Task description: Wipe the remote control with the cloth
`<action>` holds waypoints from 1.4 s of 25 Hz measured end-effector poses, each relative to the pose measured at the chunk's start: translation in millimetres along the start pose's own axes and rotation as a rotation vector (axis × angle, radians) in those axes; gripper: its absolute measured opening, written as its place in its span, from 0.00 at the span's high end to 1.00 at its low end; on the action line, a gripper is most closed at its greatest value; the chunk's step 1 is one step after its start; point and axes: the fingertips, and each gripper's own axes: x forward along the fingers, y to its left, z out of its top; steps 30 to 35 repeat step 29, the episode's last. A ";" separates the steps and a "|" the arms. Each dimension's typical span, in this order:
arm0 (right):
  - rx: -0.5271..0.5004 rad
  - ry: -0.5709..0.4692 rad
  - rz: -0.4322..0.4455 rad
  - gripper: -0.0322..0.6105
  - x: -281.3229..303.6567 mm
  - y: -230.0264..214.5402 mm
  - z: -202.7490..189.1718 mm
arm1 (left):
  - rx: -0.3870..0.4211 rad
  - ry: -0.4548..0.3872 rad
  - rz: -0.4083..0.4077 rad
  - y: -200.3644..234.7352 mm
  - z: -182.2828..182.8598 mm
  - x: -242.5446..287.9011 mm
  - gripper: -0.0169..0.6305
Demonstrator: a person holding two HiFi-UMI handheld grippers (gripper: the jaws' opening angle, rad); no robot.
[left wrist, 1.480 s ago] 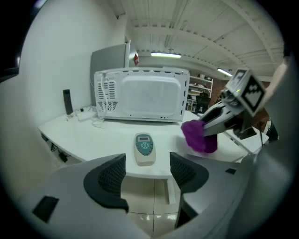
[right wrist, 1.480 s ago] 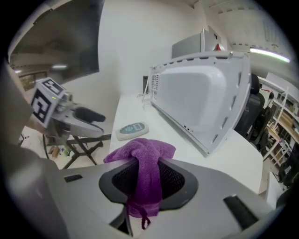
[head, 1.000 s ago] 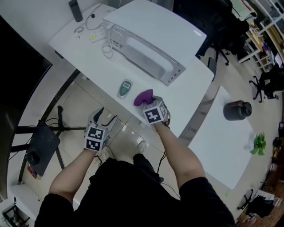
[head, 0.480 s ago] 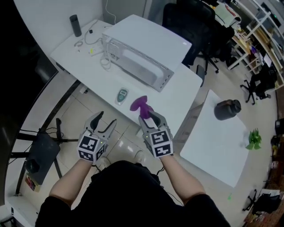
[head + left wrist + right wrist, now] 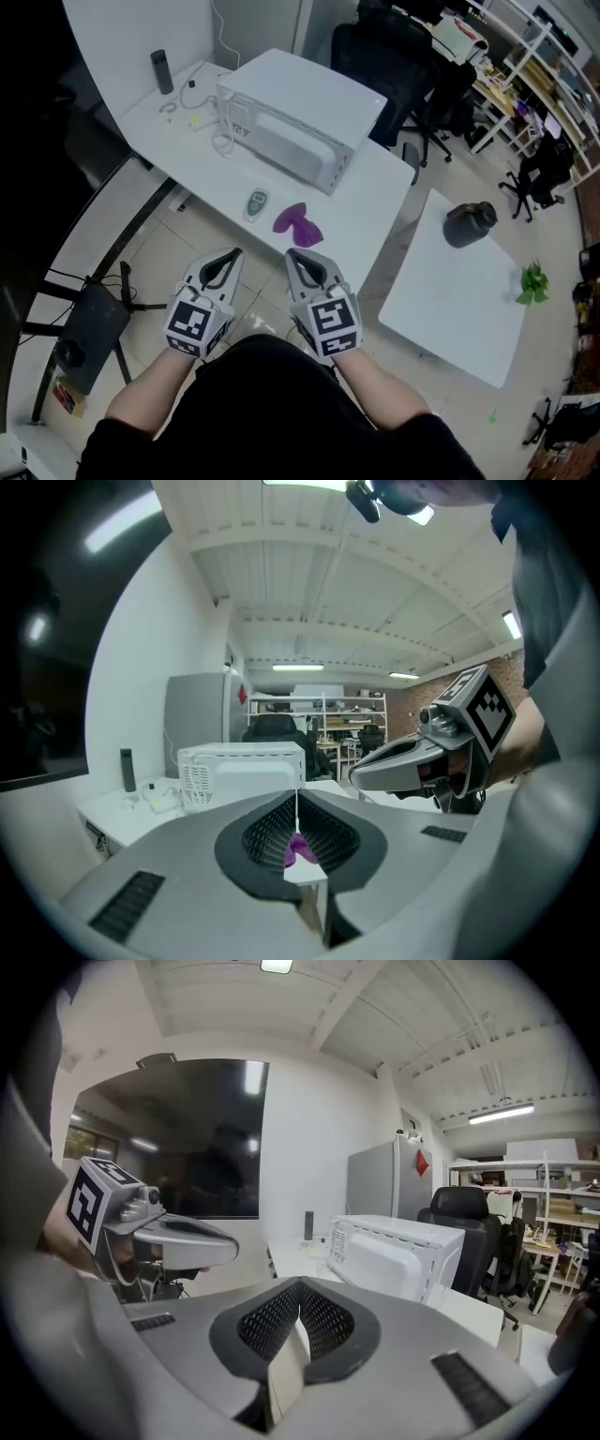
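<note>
The grey-green remote control [image 5: 256, 202] lies on the white table [image 5: 375, 202] near its front edge. Just to its right the purple cloth [image 5: 298, 224] lies crumpled on the table, free of both grippers. My left gripper [image 5: 232, 253] and right gripper [image 5: 291, 254] hang side by side off the table's front edge, above the floor, pointing at the table. Both have just closed and are shut with nothing between the jaws. In the left gripper view a bit of the cloth [image 5: 298, 848] shows past the shut left gripper [image 5: 297, 810]. The right gripper [image 5: 297, 1309] faces the microwave.
A white microwave [image 5: 291, 117] stands behind the remote, with a black bottle [image 5: 161, 71] and cables [image 5: 192, 94] at the table's far left. A second white table [image 5: 459, 300] at the right carries a dark jar [image 5: 469, 223]. Office chairs [image 5: 394, 66] stand beyond; a black stand [image 5: 89, 319] is on the floor.
The right gripper left the purple cloth, which now lies on the table. Both grippers drew back from the table toward the person and rose, and both jaws went from open to shut.
</note>
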 end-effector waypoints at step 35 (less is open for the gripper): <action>-0.012 -0.005 0.031 0.93 -4.3 24.2 5.0 | 0.065 0.012 -0.028 -14.7 5.5 -4.5 0.99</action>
